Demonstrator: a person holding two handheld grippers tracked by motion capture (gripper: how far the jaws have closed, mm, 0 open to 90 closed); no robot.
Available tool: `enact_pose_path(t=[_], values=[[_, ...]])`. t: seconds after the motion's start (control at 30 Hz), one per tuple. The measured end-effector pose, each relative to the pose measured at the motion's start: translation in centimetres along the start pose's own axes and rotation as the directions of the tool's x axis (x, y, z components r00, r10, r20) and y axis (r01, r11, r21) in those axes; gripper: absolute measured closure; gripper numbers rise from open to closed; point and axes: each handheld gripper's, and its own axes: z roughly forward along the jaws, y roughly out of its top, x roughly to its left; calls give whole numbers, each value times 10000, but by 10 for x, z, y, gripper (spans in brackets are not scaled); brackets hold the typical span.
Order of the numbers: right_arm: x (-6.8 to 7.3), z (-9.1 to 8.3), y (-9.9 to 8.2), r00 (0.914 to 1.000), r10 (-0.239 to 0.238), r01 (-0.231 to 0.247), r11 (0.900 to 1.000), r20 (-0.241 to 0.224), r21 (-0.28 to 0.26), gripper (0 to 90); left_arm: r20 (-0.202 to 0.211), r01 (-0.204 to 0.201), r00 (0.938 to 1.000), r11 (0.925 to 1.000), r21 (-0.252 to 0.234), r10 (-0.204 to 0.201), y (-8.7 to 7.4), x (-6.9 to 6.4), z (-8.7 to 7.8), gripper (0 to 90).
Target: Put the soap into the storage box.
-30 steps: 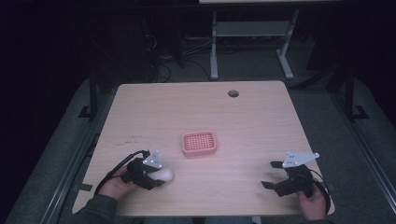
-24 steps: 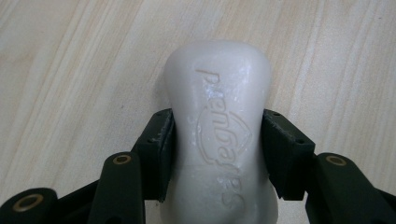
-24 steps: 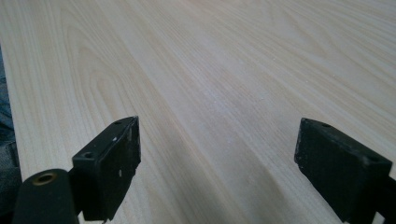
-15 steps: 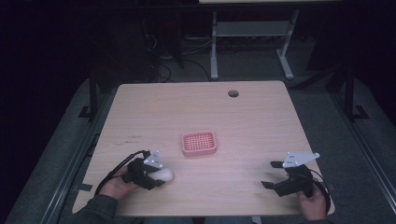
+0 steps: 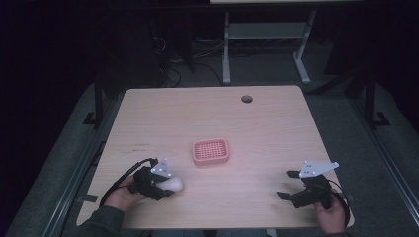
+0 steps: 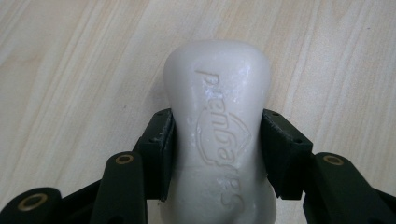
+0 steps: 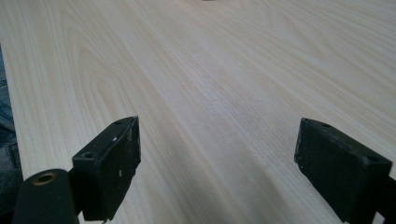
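Left gripper (image 6: 215, 154) clamped the white soap bar (image 6: 218, 126) across its waist, flat on the desk (image 5: 276, 128) near the front-left edge, presumably for the pink soap dish (image 5: 211, 151). Right gripper (image 5: 292, 184) idled, jaws spread.

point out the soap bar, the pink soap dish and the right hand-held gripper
soap bar (image 6: 219, 102): left gripper view, embossed top face.
pink soap dish (image 5: 211, 151): high view, its perforated floor.
right hand-held gripper (image 5: 289, 184): high view, midway between its open fingertips.
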Motion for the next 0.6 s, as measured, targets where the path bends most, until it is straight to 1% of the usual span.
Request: enact_pose_path(t=[0.03,0.07,0.13,0.17,0.23,0.27,0.3,0.37,0.4,0.5,0.6], values=[[0,0,0,10000,1,-1,10000,11,7,142,-38,-33,10000,10000,-18,33,1,1,-1,492],[0,0,0,10000,-20,20,10000,5,-21,142,3,56,10000,10000,-48,-56,1,1,-2,492],[1,0,0,10000,-18,18,10000,5,-9,142,-59,-50,10000,9999,-88,50,4,2,-4,492],[1,0,0,10000,-28,28,10000,13,-11,142,-59,-50,10000,9999,-88,50,4,2,-4,492],[2,0,0,10000,-21,21,10000,-1,-16,142,-5,-36,10000,9998,-210,36,9,4,-6,492],[2,0,0,10000,-21,21,10000,-1,-16,142,-5,-36,10000,9998,-210,36,9,4,-6,492],[2,0,0,10000,-22,22,10000,-5,-47,142,-23,-130,9999,9998,-162,129,11,5,-7,492],[2,0,0,10000,-12,12,10000,1,-54,141,11,-91,10000,9998,-172,91,15,5,-7,492],[2,-1,0,10000,-5,5,10000,8,-74,142,-17,-164,9999,9998,-108,164,19,6,-8,492],[3,-1,-1,10000,8,-8,9999,4,-104,142,-4,-159,9999,9998,-148,159,24,8,-8,492],[3,-2,-1,10000,-15,15,9999,-12,-167,142,1,-298,9996,9995,-60,298,32,10,-10,492]])
